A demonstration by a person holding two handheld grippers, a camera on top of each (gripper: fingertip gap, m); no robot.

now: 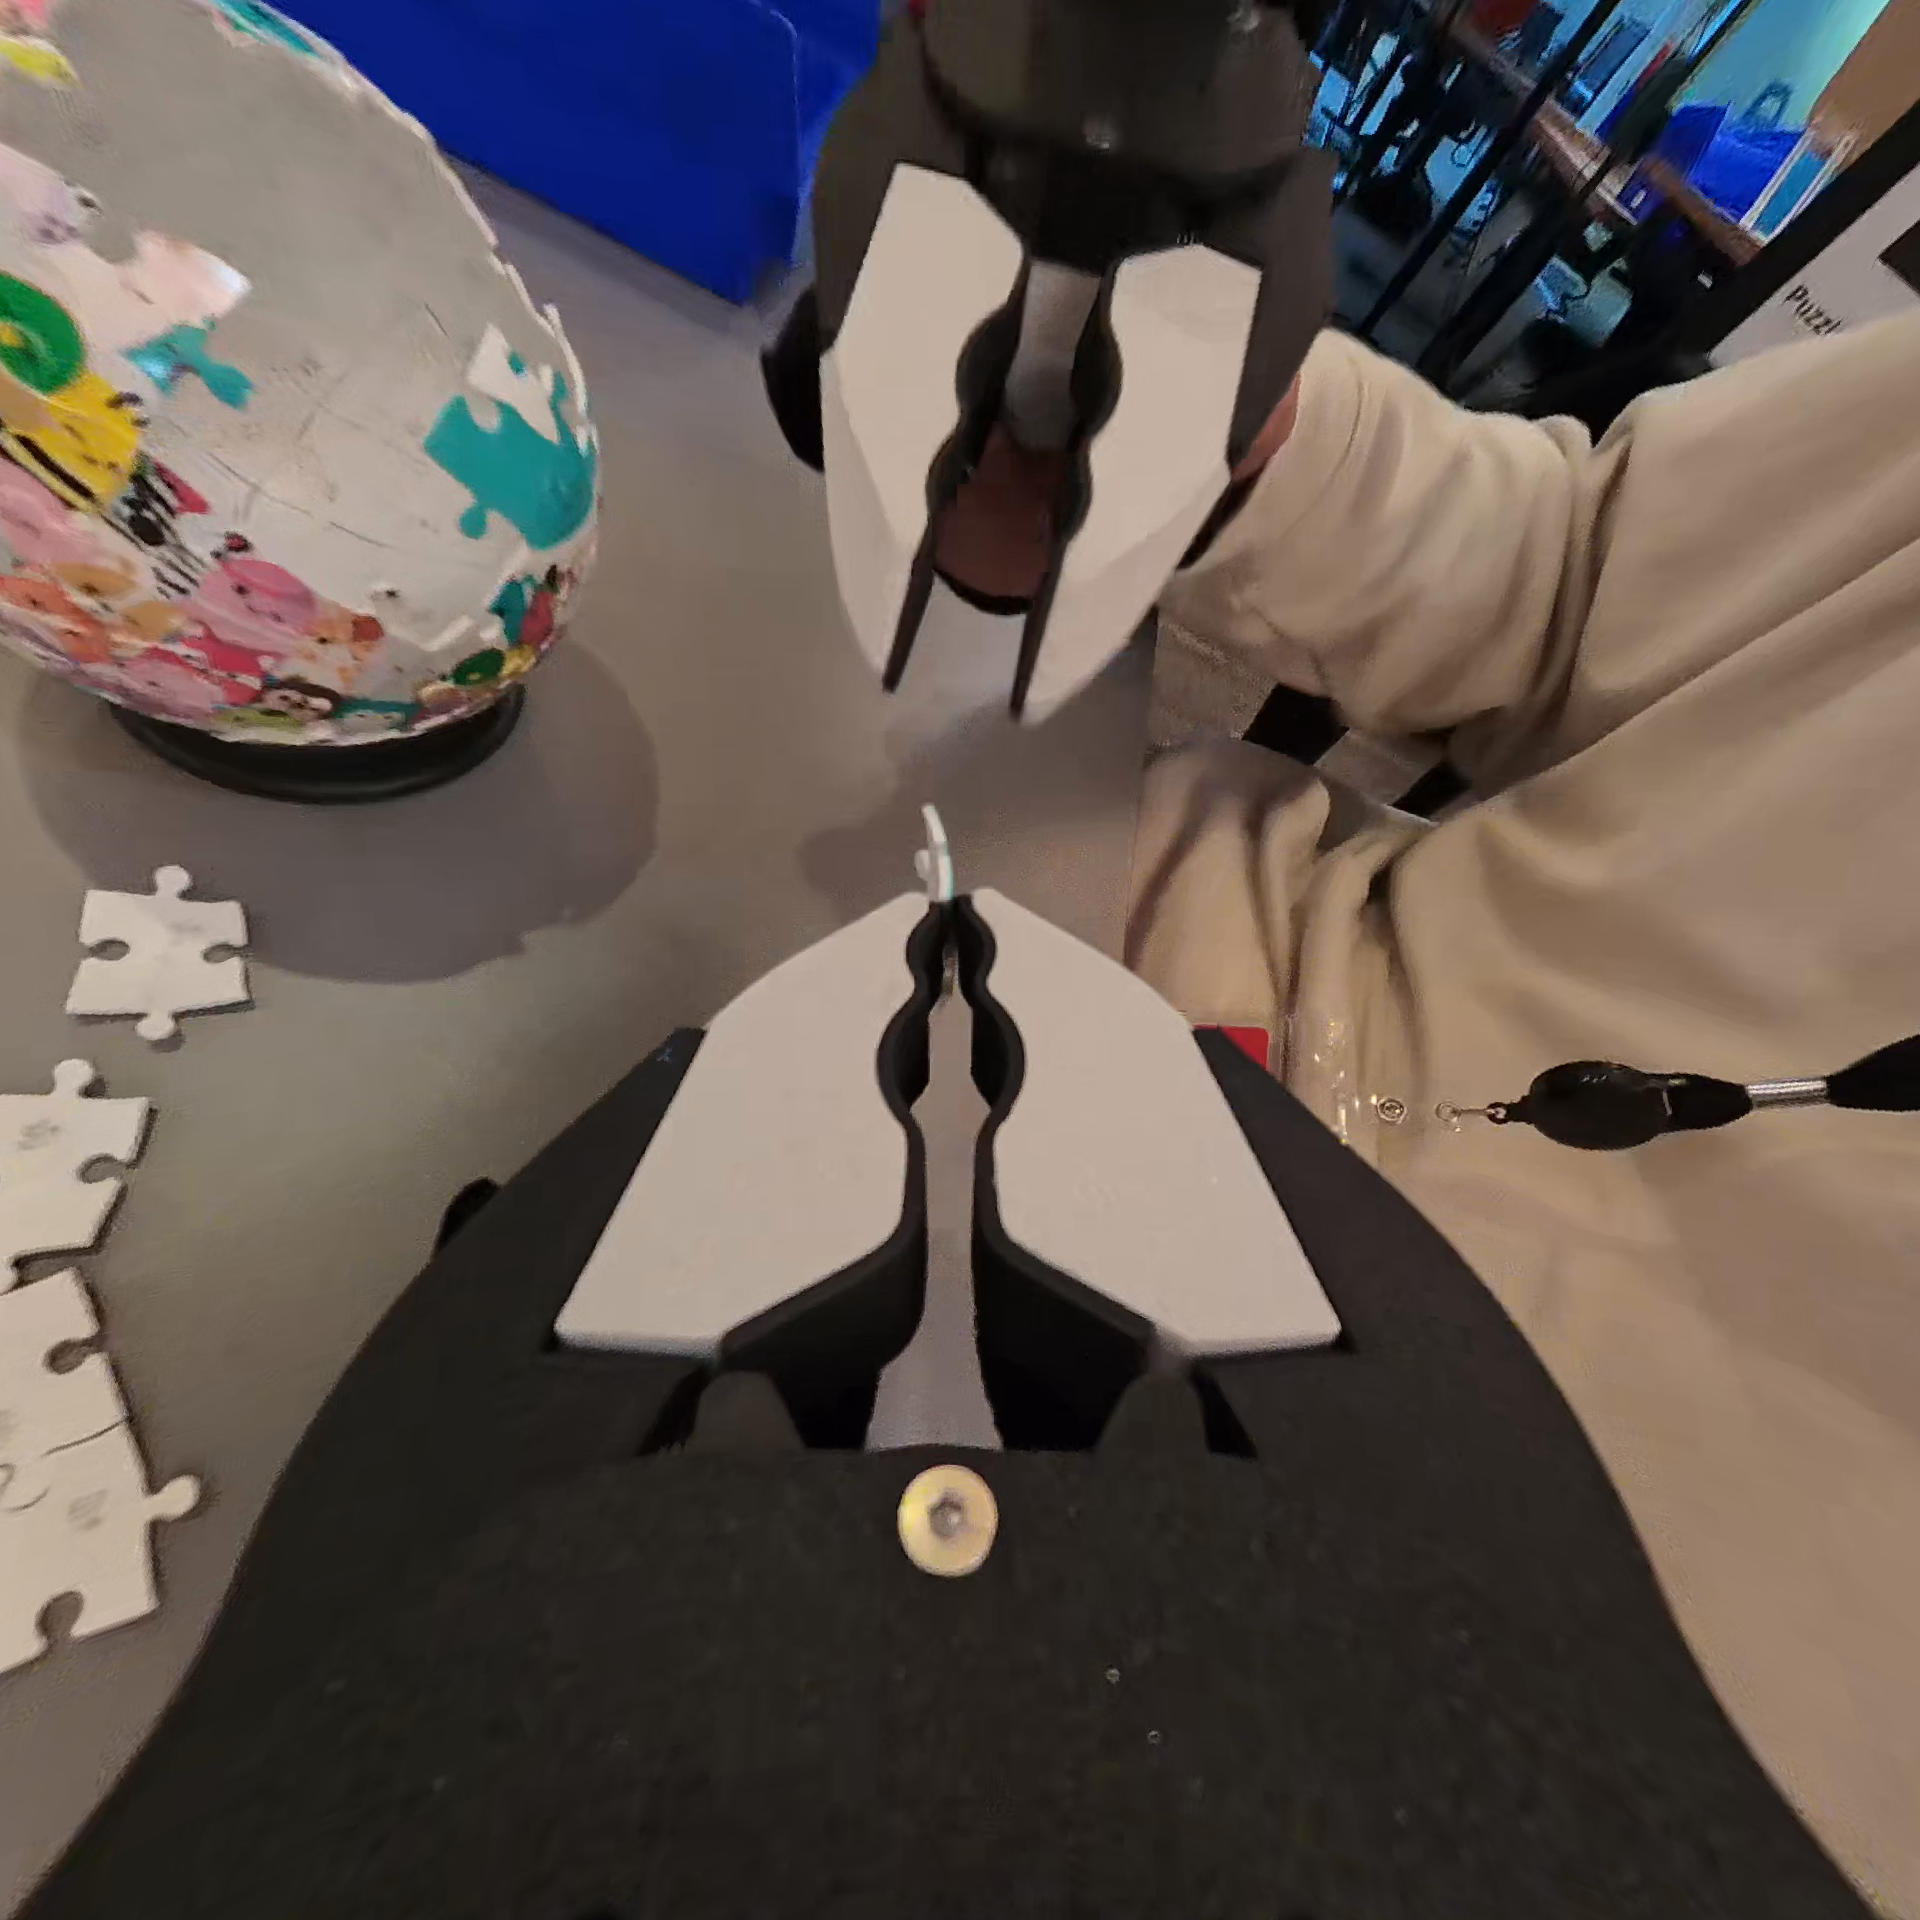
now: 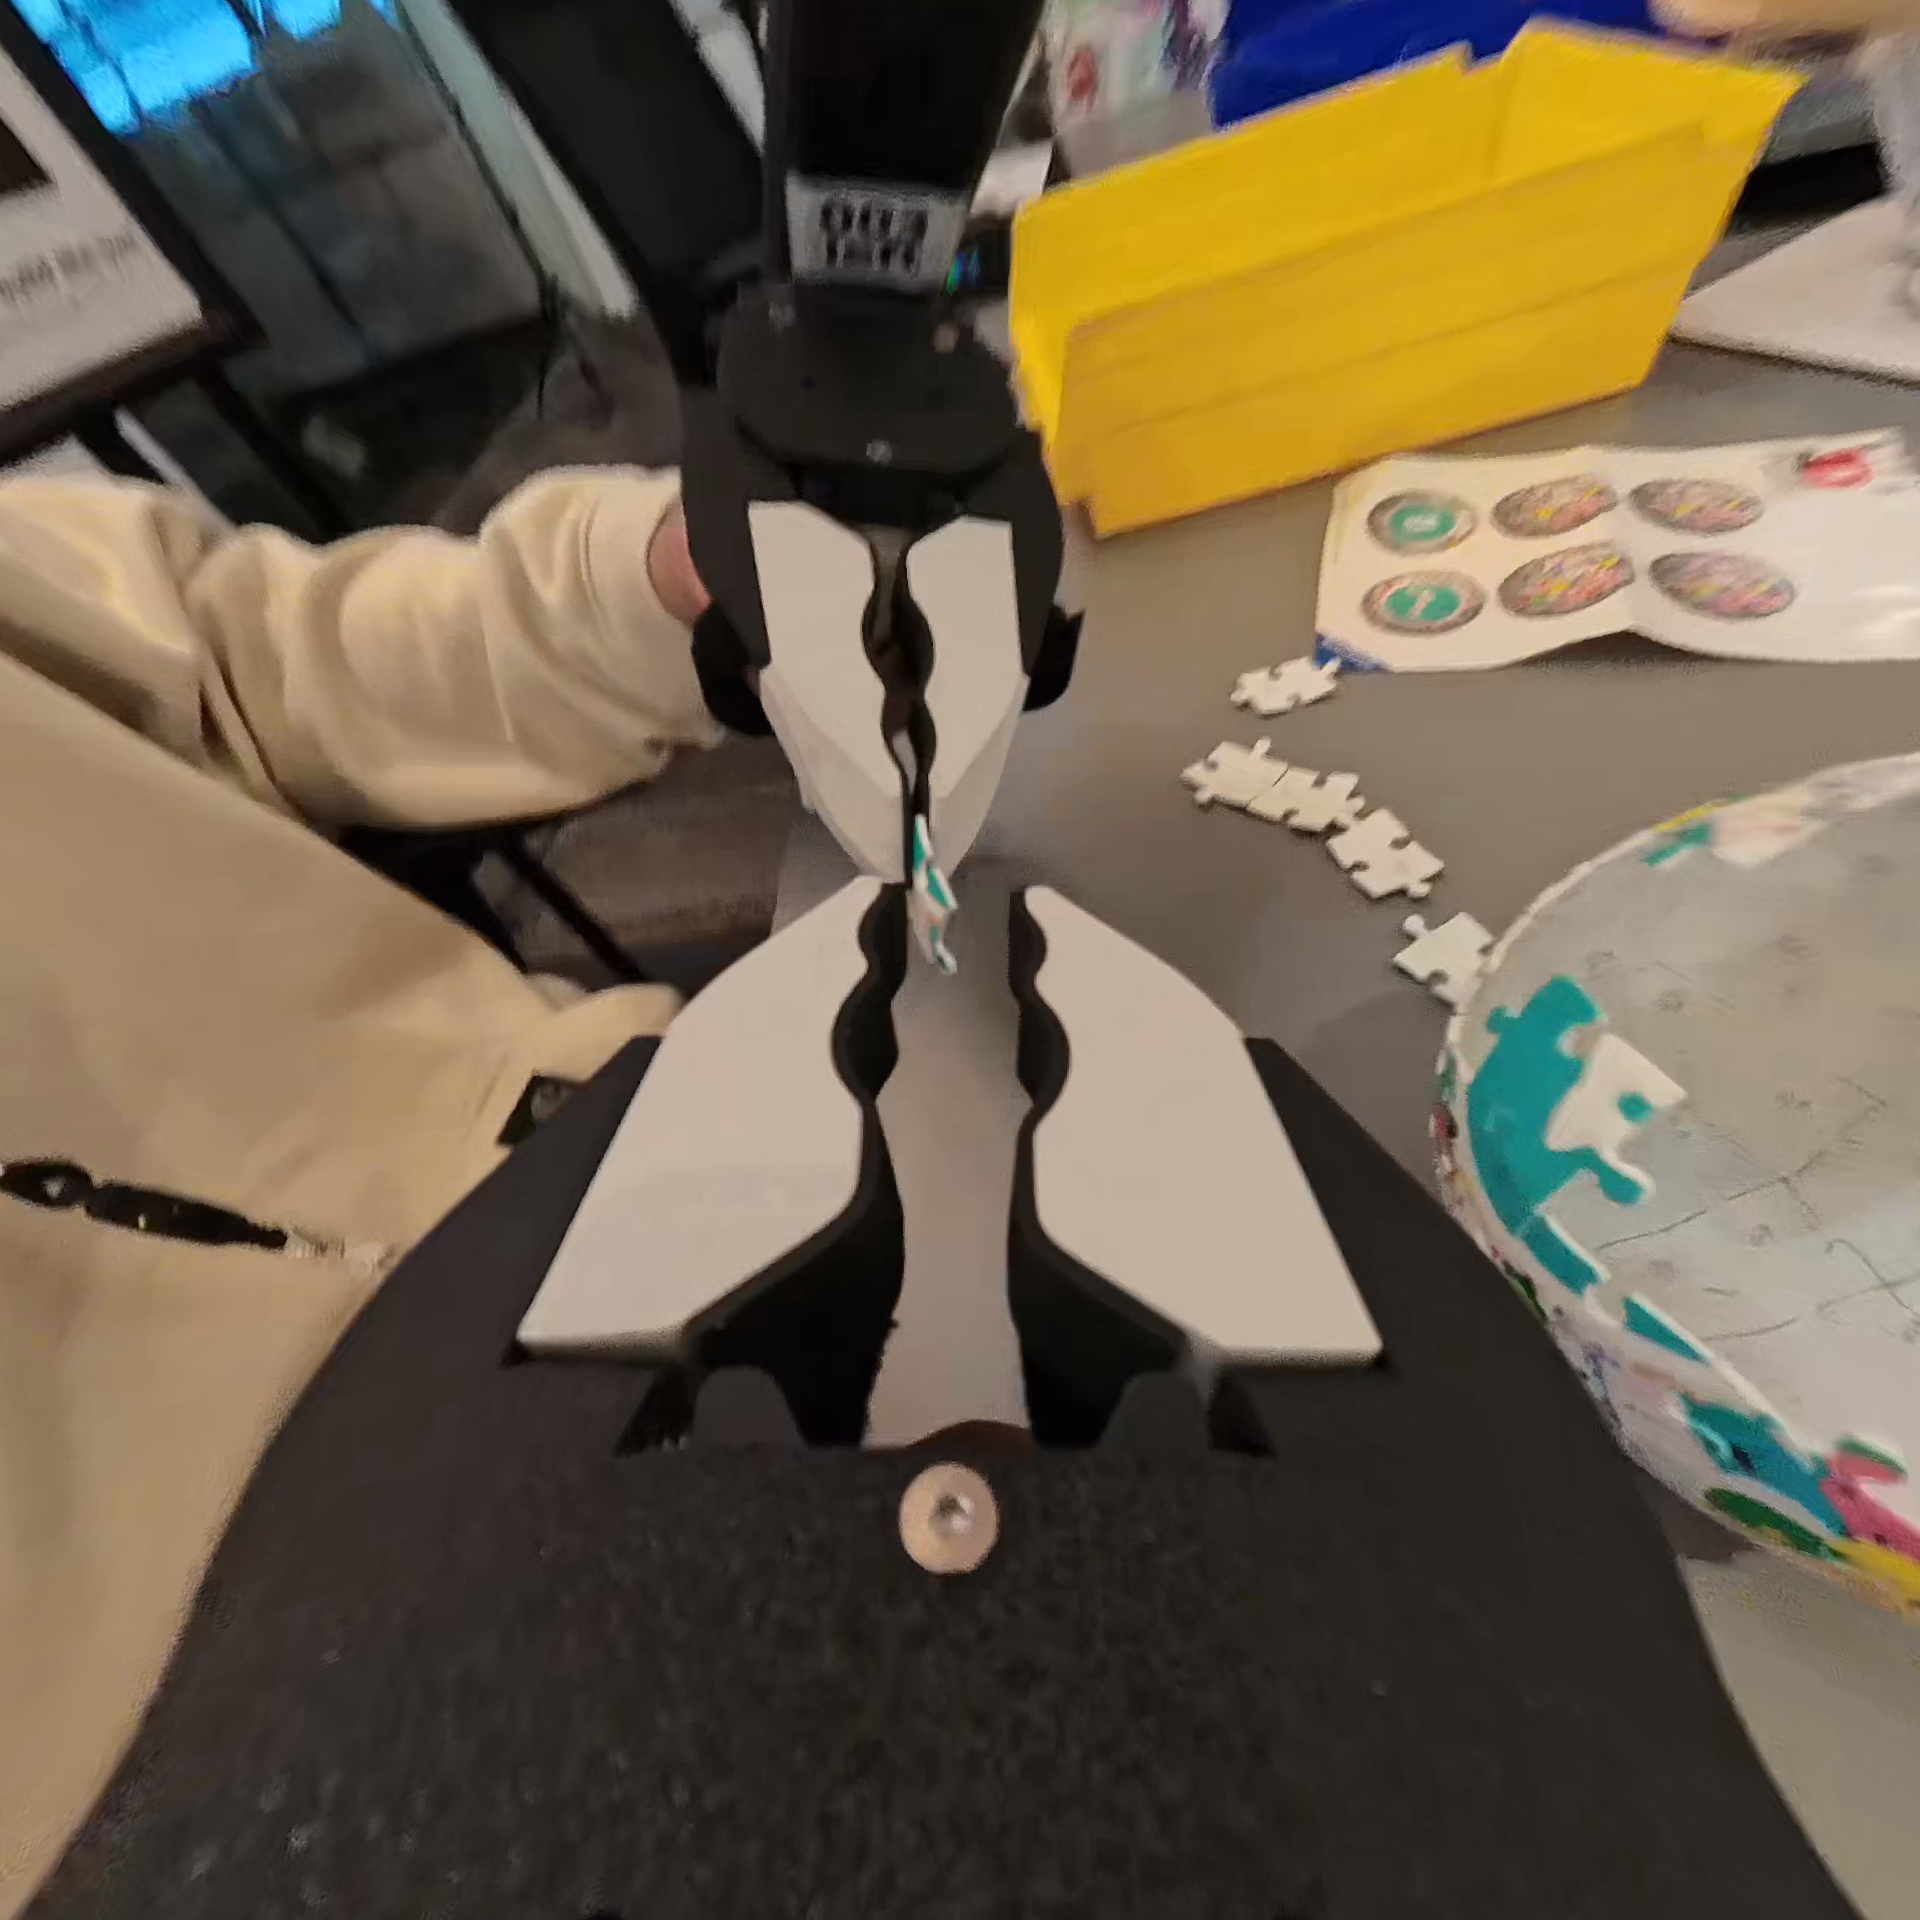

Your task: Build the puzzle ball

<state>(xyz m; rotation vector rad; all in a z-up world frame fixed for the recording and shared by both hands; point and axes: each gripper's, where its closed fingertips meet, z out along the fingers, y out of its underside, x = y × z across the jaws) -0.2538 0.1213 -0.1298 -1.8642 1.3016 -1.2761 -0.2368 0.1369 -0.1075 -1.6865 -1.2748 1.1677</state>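
The puzzle ball (image 1: 260, 416) is partly built, with bare grey patches, and stands on a black ring (image 1: 312, 748) at the left; it also shows in the right wrist view (image 2: 1714, 1143). My left gripper (image 1: 948, 899) is shut on a teal-and-white puzzle piece (image 1: 935, 857), held edge-on above the table. My right gripper (image 2: 954, 899) is open and faces the left gripper (image 2: 912, 852) tip to tip. The piece (image 2: 932, 899) hangs between the right gripper's open fingers, nearer the left one. The right gripper also shows in the left wrist view (image 1: 951, 701).
Loose white-backed pieces (image 1: 161, 951) (image 2: 1309, 800) lie on the grey table near the ball. A yellow bin (image 2: 1351, 281) and a printed leaflet (image 2: 1610, 551) lie behind. A blue bin (image 1: 644, 114) stands behind the ball. A person's beige sleeve (image 1: 1507, 623) is close by. Both grippers' tips are close together, under 4 cm apart.
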